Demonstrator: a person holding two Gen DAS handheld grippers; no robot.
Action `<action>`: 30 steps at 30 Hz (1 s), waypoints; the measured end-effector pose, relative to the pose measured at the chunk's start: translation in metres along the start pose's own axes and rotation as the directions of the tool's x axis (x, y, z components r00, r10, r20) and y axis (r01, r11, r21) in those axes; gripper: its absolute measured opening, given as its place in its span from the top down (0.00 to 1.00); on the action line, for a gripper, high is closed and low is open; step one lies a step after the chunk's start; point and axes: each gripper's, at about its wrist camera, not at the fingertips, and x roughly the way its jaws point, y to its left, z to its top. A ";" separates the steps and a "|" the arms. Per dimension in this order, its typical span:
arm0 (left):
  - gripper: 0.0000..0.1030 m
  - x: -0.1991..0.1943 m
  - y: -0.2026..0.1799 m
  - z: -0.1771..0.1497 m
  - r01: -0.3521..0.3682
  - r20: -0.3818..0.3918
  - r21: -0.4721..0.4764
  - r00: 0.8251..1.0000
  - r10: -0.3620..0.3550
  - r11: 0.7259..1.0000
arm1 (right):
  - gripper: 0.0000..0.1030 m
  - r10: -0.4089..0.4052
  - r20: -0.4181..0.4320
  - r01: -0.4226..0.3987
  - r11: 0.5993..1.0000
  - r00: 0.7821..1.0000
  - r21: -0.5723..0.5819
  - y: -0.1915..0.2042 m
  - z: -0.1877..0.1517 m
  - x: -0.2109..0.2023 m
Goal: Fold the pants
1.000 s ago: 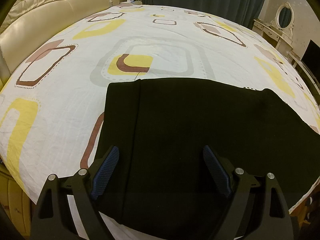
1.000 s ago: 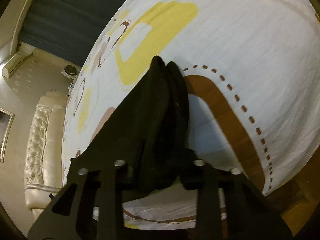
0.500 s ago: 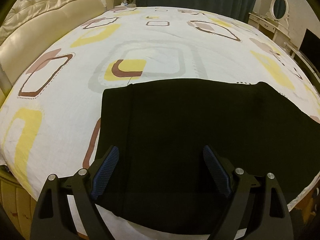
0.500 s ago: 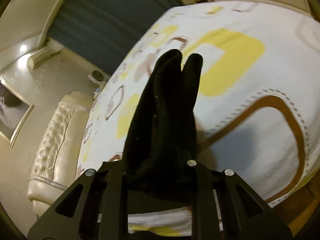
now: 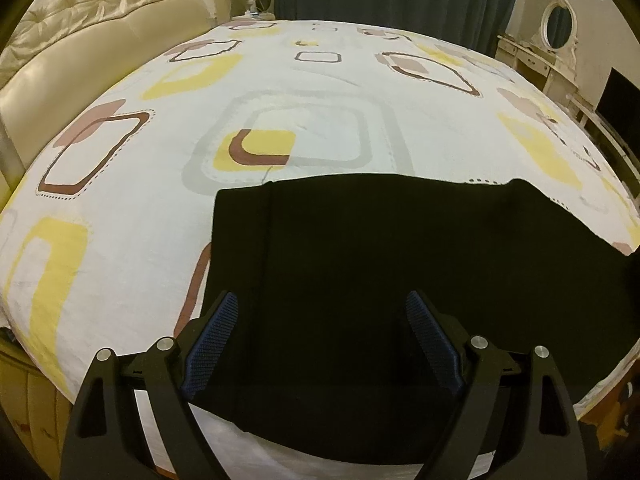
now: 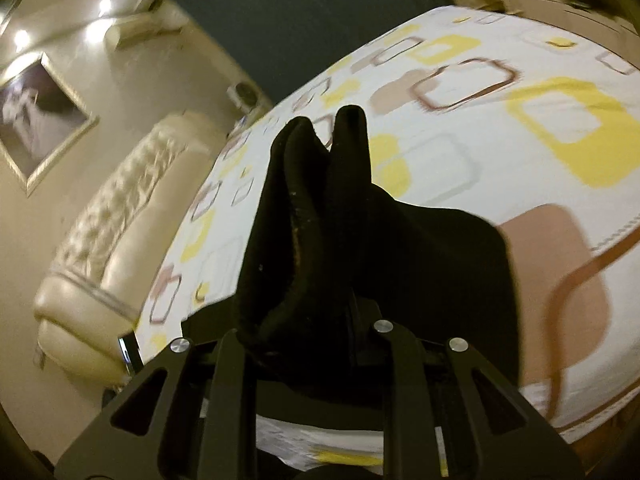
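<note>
Lifting one bunched end of the black fabric pants [image 6: 320, 216] off the patterned bedsheet [image 5: 320, 120], the right claw [image 6: 316, 320] is clamped; the left claw [image 5: 320, 320] hovers apart above the flat part. Next, probably, carry that end across.

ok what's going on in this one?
A person with a handheld gripper in each hand is folding black pants on a bed with a patterned sheet. The right gripper is shut on a bunched end of the pants, lifted off the sheet. The left gripper is open, its blue-padded fingers spread above the flat part of the pants, gripping nothing. The fold is not yet laid over.
</note>
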 end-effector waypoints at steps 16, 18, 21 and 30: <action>0.17 -0.005 -0.007 0.000 0.010 0.017 0.002 1.000 -0.010 1.000 | 0.82 -0.157 -0.239 0.100 0.967 0.958 -0.234 0.085 -0.084 0.151; 0.17 -0.006 -0.009 0.000 0.009 0.022 0.012 1.000 -0.009 1.000 | 0.82 -0.176 -0.247 0.111 0.960 0.953 -0.255 0.091 -0.088 0.157; 0.17 -0.006 -0.010 0.000 0.008 0.021 0.014 1.000 -0.009 1.000 | 0.82 -0.207 -0.251 0.132 0.949 0.945 -0.287 0.094 -0.096 0.164; 0.17 -0.004 -0.008 -0.001 0.010 0.013 0.004 1.000 -0.010 1.000 | 0.59 -0.140 -0.291 0.065 0.965 0.946 -0.255 0.103 -0.110 0.170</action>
